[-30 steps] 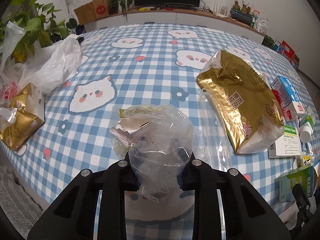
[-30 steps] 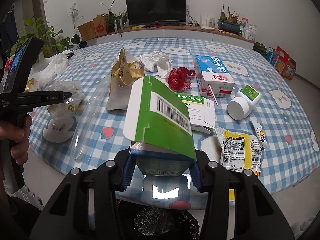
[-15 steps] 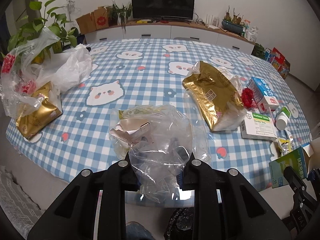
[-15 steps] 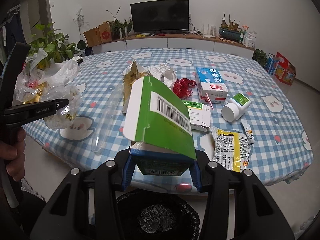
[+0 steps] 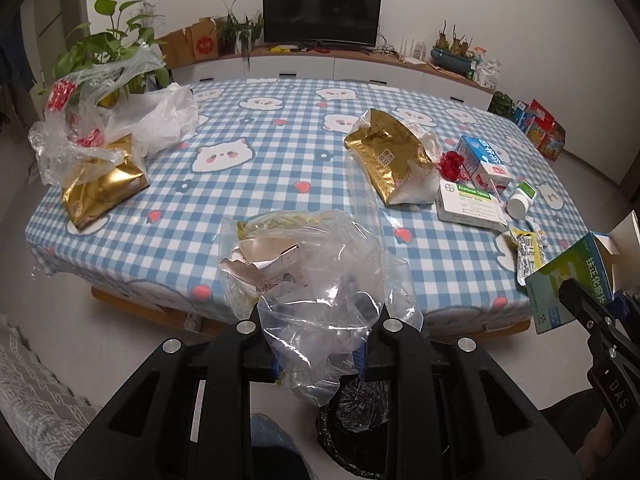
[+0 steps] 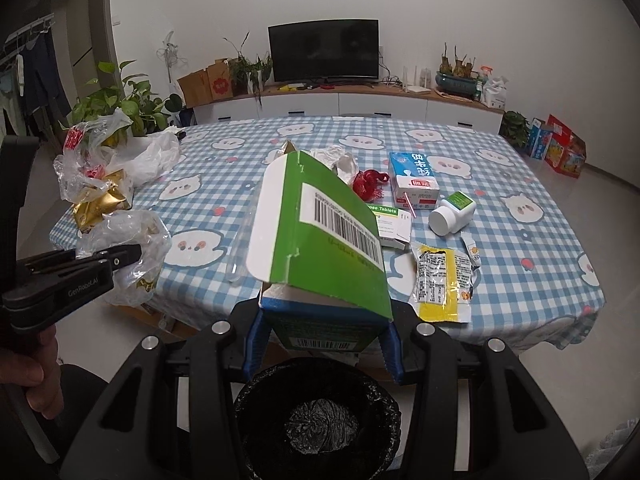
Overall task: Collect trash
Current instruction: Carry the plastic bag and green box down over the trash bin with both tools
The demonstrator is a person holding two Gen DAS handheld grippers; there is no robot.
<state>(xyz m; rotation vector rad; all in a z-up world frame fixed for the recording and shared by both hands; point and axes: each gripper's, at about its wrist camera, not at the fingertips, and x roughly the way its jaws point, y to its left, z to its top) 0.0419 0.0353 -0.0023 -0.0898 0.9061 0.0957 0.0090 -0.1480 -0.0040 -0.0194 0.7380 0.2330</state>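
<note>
Right gripper (image 6: 322, 346) clamps a green box (image 6: 324, 248) — above the black-lined bin (image 6: 318, 420).

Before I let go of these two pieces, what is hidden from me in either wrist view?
- Trash bin: rim partly covered by jaws in both views; in the left view the clear plastic bag overhangs it.
- Green box: its raised flap hides the gold bag behind it, right view.
- Bag contents: crumpled, unreadable, left view.
- White bottle label: too small.

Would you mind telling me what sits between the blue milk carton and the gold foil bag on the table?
A red crumpled net lies between the gold foil bag and the milk carton, seen in the left wrist view.
</note>
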